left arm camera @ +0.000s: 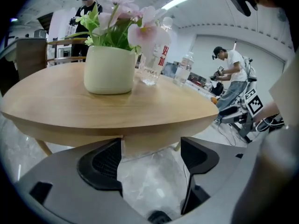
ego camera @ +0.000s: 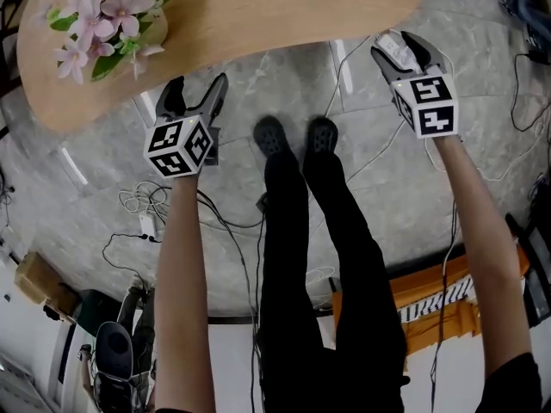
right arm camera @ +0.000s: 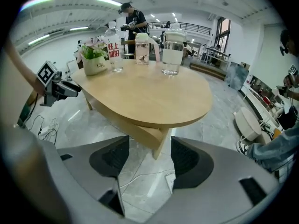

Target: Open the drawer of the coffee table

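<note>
The oval wooden coffee table (ego camera: 258, 15) lies at the top of the head view, above a grey stone floor. My left gripper (ego camera: 198, 89) hangs just off its near edge, jaws open and empty. In the left gripper view the table's rim (left arm camera: 117, 120) runs across just above the open left gripper (left arm camera: 152, 167), and a pale wooden panel (left arm camera: 149, 146) with a vertical seam sits under the top between the jaws. My right gripper (ego camera: 405, 46) stands open off the table's right end. In the right gripper view the table (right arm camera: 149, 97) and its underside panel (right arm camera: 145, 134) lie beyond the empty right gripper (right arm camera: 149, 160).
A cream pot of pink flowers (left arm camera: 110, 69) stands near the table's left end, with bottles and a glass jug (right arm camera: 171, 50) further along. Cables (ego camera: 146, 205) trail over the floor to the left. The person's feet (ego camera: 293, 136) stand between the grippers. Other people work in the background.
</note>
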The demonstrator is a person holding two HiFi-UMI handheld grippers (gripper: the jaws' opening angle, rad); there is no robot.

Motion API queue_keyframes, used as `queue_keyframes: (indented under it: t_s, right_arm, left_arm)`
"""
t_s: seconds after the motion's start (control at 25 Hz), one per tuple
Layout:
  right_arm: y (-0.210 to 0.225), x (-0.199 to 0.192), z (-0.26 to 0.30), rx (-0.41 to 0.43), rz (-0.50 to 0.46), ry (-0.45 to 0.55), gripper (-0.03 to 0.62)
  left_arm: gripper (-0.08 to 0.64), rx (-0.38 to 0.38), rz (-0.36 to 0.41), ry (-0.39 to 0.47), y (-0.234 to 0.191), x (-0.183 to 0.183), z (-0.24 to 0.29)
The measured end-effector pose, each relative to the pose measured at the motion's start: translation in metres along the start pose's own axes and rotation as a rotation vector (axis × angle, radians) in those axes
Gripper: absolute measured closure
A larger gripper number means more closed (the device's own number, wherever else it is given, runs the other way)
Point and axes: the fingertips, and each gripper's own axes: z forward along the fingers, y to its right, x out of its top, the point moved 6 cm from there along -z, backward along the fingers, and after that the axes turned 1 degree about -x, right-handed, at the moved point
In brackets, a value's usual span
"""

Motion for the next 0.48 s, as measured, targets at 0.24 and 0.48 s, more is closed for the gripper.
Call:
queue_keyframes:
  t_s: [0.24, 0.48]
  right_arm:
    - [0.004, -0.002, 0.024, -0.010, -0.016, -0.032, 0.351]
    - [0.005, -0.001, 0.039, -0.011, -0.038, -0.044, 0.351]
  left_arm:
    - [0.158, 0.034, -0.004, 0.019, -0.006, 0.003, 0.021]
    - [0.153, 0.017, 0.010, 0.016, -0.005, 0.004, 0.030]
